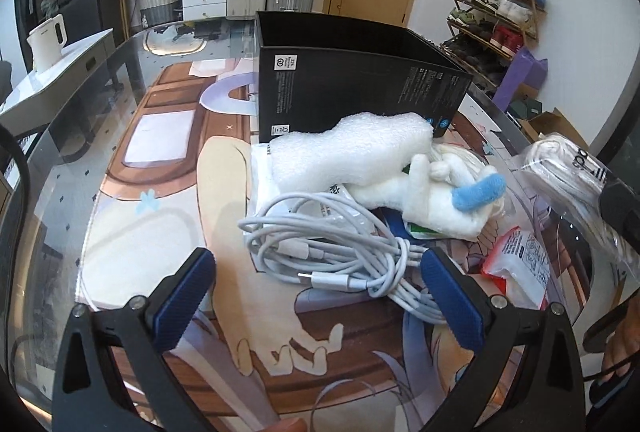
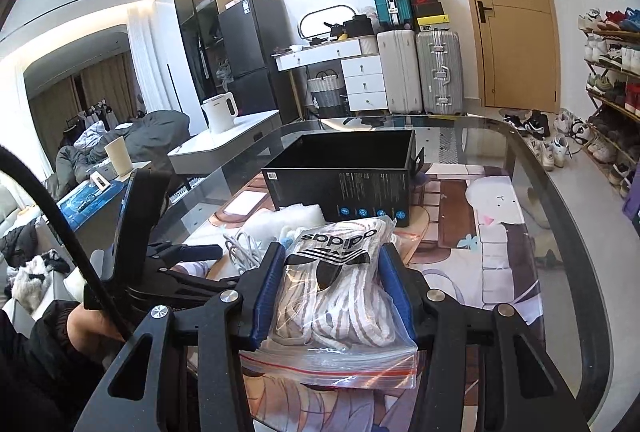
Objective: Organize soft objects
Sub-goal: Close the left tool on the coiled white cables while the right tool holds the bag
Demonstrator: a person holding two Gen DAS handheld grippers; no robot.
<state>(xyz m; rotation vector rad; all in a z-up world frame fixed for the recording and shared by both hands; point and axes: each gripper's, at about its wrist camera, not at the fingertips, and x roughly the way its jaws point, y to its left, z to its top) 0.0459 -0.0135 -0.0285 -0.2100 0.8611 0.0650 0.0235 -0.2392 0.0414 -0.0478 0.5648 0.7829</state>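
A: Item one, left side. What do you log?

B: My left gripper point(image 1: 318, 274) stands wide, holding nothing. The coiled white cable point(image 1: 320, 252) lies on the table mat point(image 1: 132, 240) between its blue pads point(image 1: 184, 300), apparently not yet touched. Behind it, foam wrap point(image 1: 352, 148) and a white plush toy point(image 1: 436, 192) are piled against the black box point(image 1: 352, 88).

A: Item two, right side?

B: My right gripper point(image 2: 332, 292) is clamped on the zip bag of striped socks point(image 2: 340, 296), both pads pressing its sides. The bag is off the table, and the open black box sits ahead of it, near but apart.

A: Step in hand?

B: I judge it a carry: socks bound for the box. Next move calls for taking the bag forward over the rim, then releasing it inside.

A: And the left?

B: Closing on the cable would likely follow. The loose loops may spill, so I would grip mid-bundle.
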